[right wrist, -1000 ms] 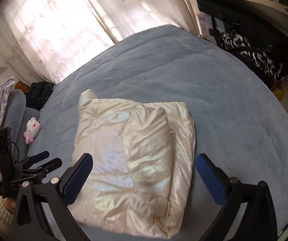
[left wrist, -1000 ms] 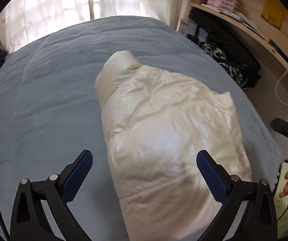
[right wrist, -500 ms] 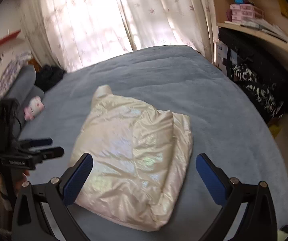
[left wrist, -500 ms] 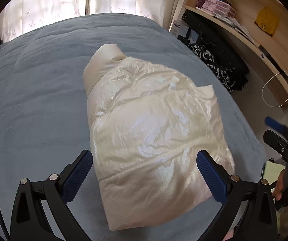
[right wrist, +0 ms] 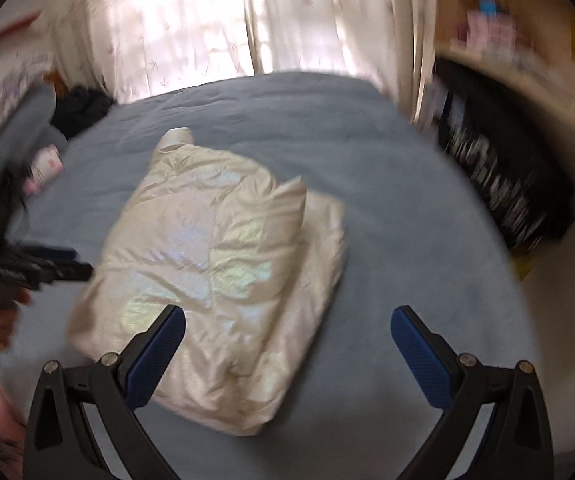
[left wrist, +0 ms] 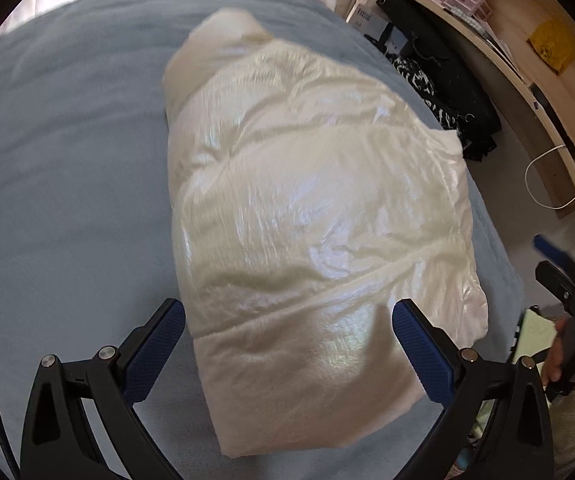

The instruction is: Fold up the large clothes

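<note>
Jacket [left wrist: 311, 200] lies folded on the bed [left wrist: 67, 160], a compact cream bundle roughly mid-mattress, nearer the edge by the shelf [left wrist: 499, 52]. From the right wrist view the jacket [right wrist: 215, 264] shows one panel doubled over another, the upper layer stopping short of the right border so a strip of the lower layer shows. A rounded end, likely hood or collar, pokes out at the far end toward the curtain [right wrist: 215, 20].

Left claw [left wrist: 287, 344]: released, jaws spread wide, nothing between the pads; held over the near end of the bundle, apparently not touching it. Right claw [right wrist: 287, 344]: also released and empty, held above the bed at the bundle's near right corner, clear of the cloth.

Both claws spread and off the fabric reads as a check-over stance rather than a grasp: the fold looks essentially done. Placement in the open middle of the bed gives flat support on all sides, which suits puffy, slippery material that tends to spring open.

Right view is blurred; shelf contents and items by the pillow cannot be read.
</note>
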Tool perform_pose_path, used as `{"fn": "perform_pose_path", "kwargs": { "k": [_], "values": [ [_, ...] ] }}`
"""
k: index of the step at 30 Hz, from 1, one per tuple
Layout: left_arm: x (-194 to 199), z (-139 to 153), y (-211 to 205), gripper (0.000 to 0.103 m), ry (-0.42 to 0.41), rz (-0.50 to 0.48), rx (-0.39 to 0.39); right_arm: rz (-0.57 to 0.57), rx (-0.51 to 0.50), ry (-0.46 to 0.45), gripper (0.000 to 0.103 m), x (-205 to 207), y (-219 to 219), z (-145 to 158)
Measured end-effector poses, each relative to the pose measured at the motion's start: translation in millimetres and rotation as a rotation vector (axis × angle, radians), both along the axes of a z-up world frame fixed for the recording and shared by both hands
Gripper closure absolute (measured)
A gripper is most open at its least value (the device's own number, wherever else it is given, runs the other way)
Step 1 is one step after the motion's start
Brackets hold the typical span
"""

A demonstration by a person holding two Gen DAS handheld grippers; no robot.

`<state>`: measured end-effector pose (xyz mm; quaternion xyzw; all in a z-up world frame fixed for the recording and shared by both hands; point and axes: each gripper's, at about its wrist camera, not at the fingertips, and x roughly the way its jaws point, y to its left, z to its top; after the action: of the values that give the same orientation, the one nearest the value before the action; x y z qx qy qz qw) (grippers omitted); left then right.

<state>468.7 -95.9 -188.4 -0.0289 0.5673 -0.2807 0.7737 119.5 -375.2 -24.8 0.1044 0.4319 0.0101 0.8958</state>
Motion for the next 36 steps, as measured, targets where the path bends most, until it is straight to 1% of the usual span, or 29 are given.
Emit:
{"fn": "perform_pose_path", "kwargs": {
  "k": [2,3,4,7,8,10,12,14,16,21,25,28,29,31,36],
  "values": [
    [4.6,-10.6,0.3,0.001,0.047,-0.017,-0.031,-0.025,0.151,0.032,0.000,6.0,-15.2,-13.2],
    [7.2,-17.0,-0.5,0.001,0.074,-0.031,-0.046,-0.042,0.256,0.051,0.000,10.3,-26.3,-23.4],
    [9.4,-22.3,-1.3,0.001,0.094,-0.042,-0.056,-0.052,0.317,0.067,0.000,13.9,-32.1,-31.9],
    [15.6,-34.0,-0.4,0.001,0.120,-0.061,-0.088,-0.064,0.500,0.127,0.000,25.1,-47.3,-60.7],
    [17.1,-36.4,0.8,0.001,0.119,-0.066,-0.096,-0.071,0.549,0.139,0.000,27.8,-50.5,-69.6],
    [20.2,-40.0,2.7,0.001,0.118,-0.080,-0.112,-0.086,0.612,0.160,0.000,32.4,-53.1,-84.8],
    [23.6,-44.9,5.2,0.000,0.118,-0.093,-0.121,-0.080,0.630,0.201,0.000,38.5,-50.3,-96.4],
    [26.8,-49.1,8.7,0.000,0.123,-0.100,-0.126,-0.043,0.641,0.226,0.000,45.6,-43.1,-106.7],
    [29.9,-53.9,12.8,0.000,0.138,-0.101,-0.138,-0.024,0.623,0.241,0.000,51.7,-34.7,-115.4],
    [37.8,-68.0,22.1,0.000,0.175,-0.098,-0.163,-0.006,0.628,0.267,0.000,63.2,-28.1,-134.8],
    [39.8,-76.9,25.1,0.000,0.204,-0.101,-0.166,0.012,0.676,0.291,0.000,67.6,-28.5,-147.3],
    [40.7,-82.7,27.0,0.000,0.241,-0.103,-0.160,0.032,0.755,0.330,0.000,71.3,-30.8,-159.9],
    [40.5,-86.4,36.1,0.000,0.257,-0.104,-0.163,0.037,0.776,0.337,0.000,71.9,-30.4,-164.1],
    [43.9,-94.4,40.5,0.000,0.285,-0.103,-0.175,0.048,0.801,0.329,0.000,71.4,-29.3,-168.5],
    [47.5,-108.2,42.6,0.000,0.312,-0.094,-0.191,0.055,0.832,0.306,0.000,67.8,-25.5,-174.7]
  ]
}}
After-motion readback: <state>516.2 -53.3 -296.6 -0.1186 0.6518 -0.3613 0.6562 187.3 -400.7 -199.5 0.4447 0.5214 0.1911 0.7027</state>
